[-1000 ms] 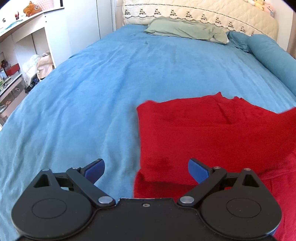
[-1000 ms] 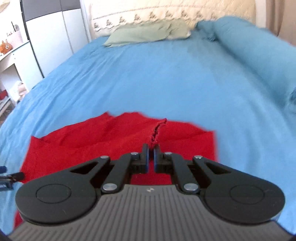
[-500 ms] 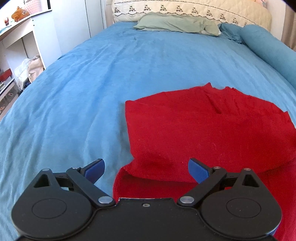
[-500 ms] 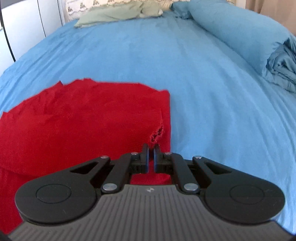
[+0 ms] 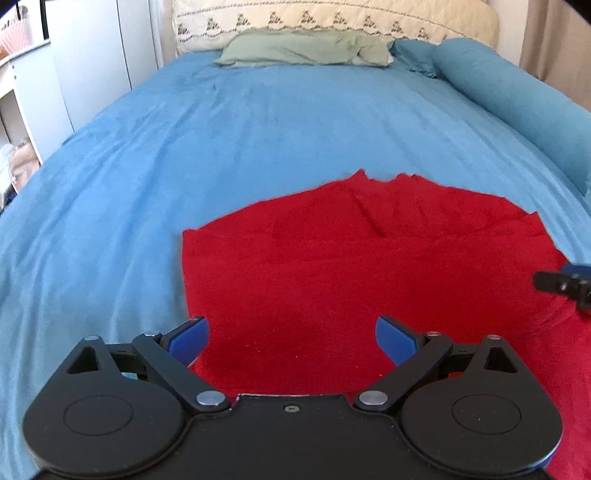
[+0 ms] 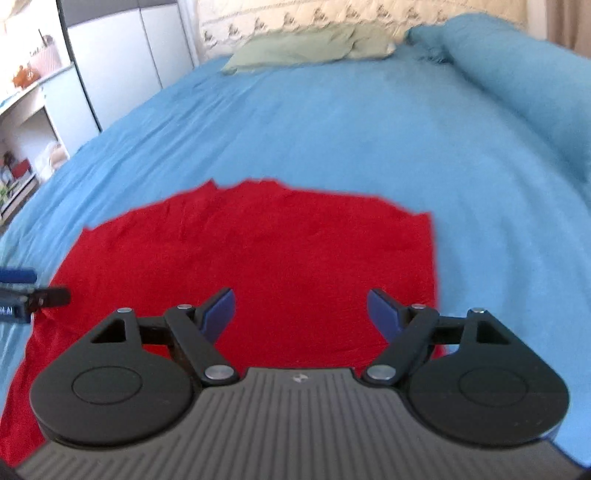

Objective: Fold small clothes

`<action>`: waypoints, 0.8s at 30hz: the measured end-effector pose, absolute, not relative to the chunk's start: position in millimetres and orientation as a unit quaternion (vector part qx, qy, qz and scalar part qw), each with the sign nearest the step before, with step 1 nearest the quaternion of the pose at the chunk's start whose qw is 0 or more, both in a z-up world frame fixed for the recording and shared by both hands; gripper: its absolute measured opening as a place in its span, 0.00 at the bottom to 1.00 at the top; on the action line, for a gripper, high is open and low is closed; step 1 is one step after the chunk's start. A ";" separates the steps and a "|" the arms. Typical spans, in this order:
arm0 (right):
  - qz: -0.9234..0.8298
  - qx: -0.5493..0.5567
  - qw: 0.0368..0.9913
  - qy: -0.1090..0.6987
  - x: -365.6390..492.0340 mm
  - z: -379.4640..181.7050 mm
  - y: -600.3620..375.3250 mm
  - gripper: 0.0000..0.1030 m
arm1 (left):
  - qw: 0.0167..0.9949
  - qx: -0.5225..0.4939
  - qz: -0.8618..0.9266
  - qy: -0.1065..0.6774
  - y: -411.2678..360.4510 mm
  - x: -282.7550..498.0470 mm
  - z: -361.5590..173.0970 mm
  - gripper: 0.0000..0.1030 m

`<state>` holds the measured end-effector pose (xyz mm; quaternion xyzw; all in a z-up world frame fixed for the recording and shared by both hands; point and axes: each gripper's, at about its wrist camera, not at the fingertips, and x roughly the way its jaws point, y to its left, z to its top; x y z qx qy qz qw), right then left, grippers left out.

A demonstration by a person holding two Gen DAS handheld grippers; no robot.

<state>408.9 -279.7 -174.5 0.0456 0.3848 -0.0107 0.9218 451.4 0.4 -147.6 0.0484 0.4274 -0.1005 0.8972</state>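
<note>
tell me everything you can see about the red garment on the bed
The red garment is plain bright red, in a soft, slightly fuzzy fabric. It lies flat on the blue bedspread, folded over itself, with a fold edge running across it. Its far edge is uneven, with a small notch; a short crease marks the top layer. Its near part runs under both views' lower edges. Both grippers, left and right, hover open above it; neither grips it.

A plain red garment (image 5: 369,280) is lying on the near part of a blue bed (image 5: 258,129). Far off, a pale green pillow (image 5: 303,48) is resting against a cream headboard (image 5: 332,18) showing dark stitched motifs.
</note>
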 end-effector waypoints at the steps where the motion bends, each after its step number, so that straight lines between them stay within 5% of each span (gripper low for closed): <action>1: -0.018 0.050 0.918 0.392 412.4 -183.2 -280.1 0.92 | 0.894 0.044 -0.096 0.435 1.0 454.1 -153.0 0.96; 6: -0.038 0.097 0.906 0.410 411.7 -214.5 -295.9 0.92 | 0.873 0.010 -0.046 0.485 22.6 465.4 -183.5 0.97; 24: -0.040 0.037 0.905 0.422 392.1 -209.9 -283.0 0.94 | 0.894 -0.001 -0.126 0.430 28.0 440.1 -160.4 0.96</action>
